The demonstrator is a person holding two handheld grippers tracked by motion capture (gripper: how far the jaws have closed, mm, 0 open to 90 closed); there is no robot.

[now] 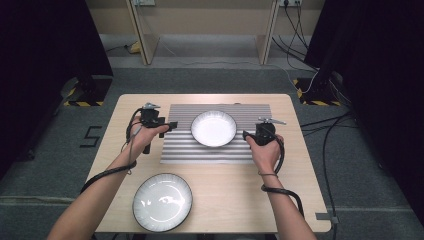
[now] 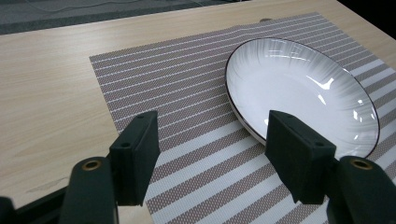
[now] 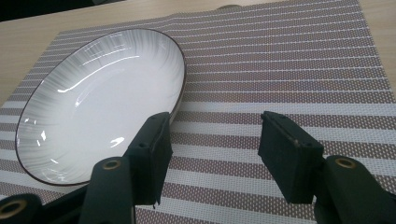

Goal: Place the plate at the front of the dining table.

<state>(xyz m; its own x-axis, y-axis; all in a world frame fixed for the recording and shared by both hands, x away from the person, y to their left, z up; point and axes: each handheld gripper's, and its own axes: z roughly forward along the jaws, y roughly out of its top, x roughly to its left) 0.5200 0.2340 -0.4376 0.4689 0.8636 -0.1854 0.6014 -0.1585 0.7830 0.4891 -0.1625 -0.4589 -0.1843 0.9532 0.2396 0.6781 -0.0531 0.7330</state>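
Observation:
A white plate (image 1: 214, 128) with a dark rim rests on a striped placemat (image 1: 210, 151) in the middle of the table. My left gripper (image 1: 172, 125) hovers at the mat's left edge, pointing toward the plate, jaws open and empty. My right gripper (image 1: 246, 135) stands open just right of the plate. In the left gripper view the plate (image 2: 303, 88) lies ahead to the right of the open gripper (image 2: 212, 126), over the mat (image 2: 177, 84). In the right gripper view the plate (image 3: 98, 98) lies ahead to the left of the open gripper (image 3: 215, 126), with bare mat (image 3: 280, 70) between the jaws.
A second white plate (image 1: 162, 202) sits near the wooden table's (image 1: 240, 190) front edge, left of centre. Cables trail from both grippers across the table. Beyond the table are grey floor, a desk frame (image 1: 145, 45) and dark curtains at both sides.

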